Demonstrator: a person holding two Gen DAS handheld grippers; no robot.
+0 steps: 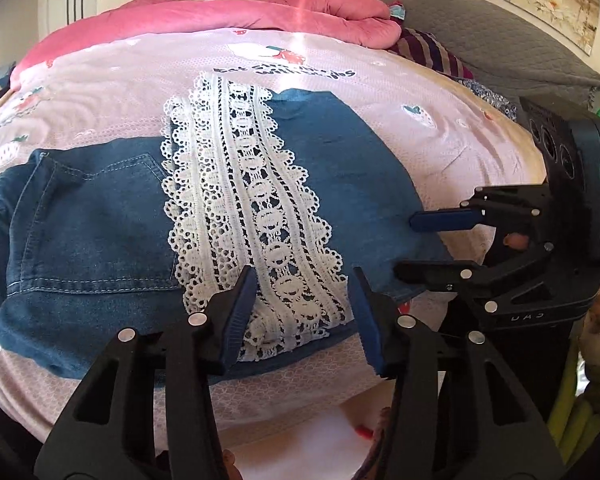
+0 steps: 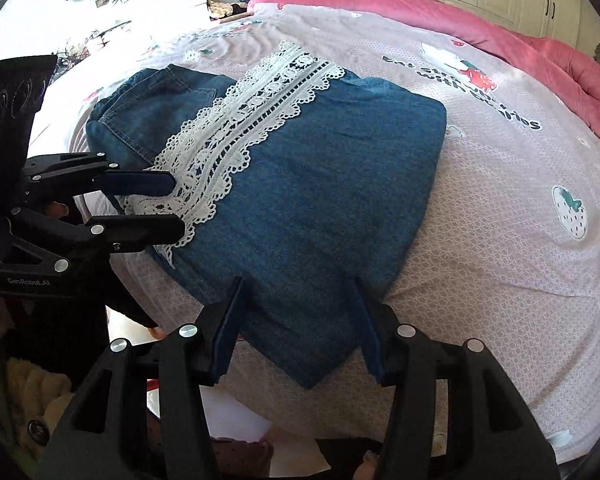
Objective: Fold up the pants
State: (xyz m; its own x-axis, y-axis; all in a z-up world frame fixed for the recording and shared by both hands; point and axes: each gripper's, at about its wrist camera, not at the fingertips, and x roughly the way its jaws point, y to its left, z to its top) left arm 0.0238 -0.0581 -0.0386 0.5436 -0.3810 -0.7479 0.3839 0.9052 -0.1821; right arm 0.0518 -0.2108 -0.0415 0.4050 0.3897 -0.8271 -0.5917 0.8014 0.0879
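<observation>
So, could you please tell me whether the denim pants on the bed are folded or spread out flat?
Folded: the denim pants lie as a compact stack, the lace-trimmed hem doubled back beside the back pocket.

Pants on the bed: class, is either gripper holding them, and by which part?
Neither grips yet: left gripper straddles the lace trim's near end, right gripper the denim corner; both open.
</observation>
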